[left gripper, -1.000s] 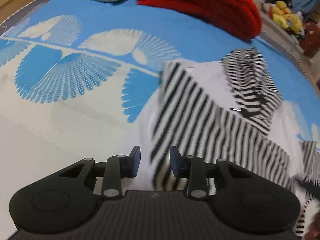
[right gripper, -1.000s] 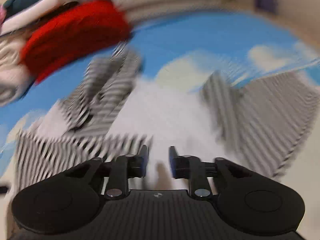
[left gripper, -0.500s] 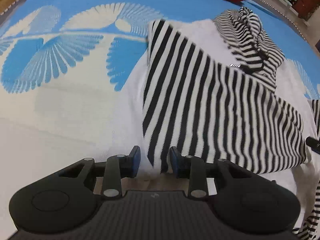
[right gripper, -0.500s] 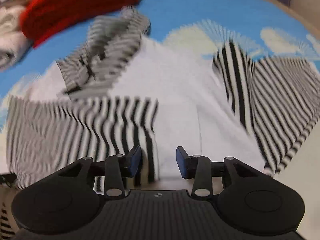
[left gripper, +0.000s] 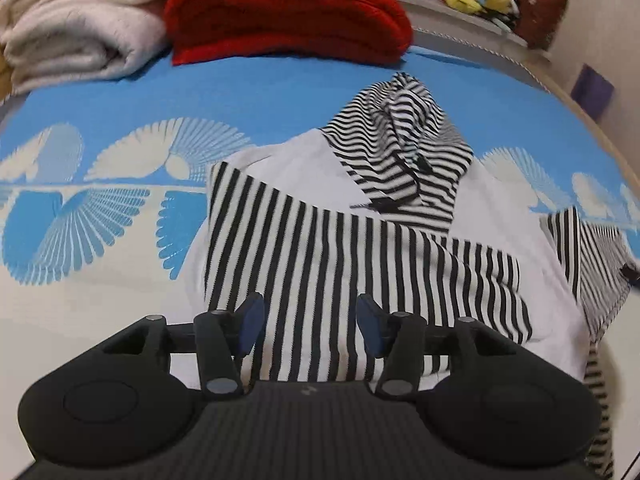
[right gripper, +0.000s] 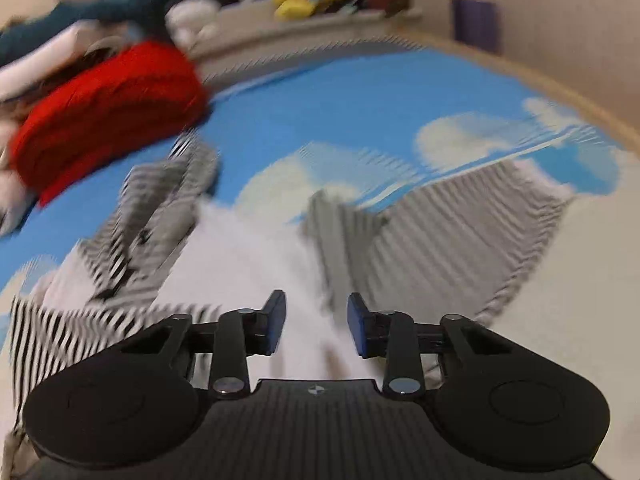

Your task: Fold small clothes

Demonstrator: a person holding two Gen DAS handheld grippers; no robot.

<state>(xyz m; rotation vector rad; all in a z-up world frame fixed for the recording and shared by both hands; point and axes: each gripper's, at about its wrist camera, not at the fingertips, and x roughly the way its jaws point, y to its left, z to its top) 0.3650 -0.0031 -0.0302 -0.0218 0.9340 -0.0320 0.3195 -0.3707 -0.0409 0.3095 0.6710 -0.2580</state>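
Striped black-and-white cotton hoodie [left gripper: 360, 264] lies half-folded below the red knit bundle [left gripper: 288, 12]. Our left gripper [left gripper: 310, 324] has just spread, releasing its sleeve; our right gripper [right gripper: 316, 326], just narrowing, pinches nothing. We should grab the other sleeve [right gripper: 460, 232] by its cuff.

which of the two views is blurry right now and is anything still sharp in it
Left wrist view: sharp, the striped hoodie crisp, only fisheye bending at the edges. Right wrist view: motion-smeared, the hoodie's stripes and the red blanket streaked; only the right hand-held gripper itself stays sharp.
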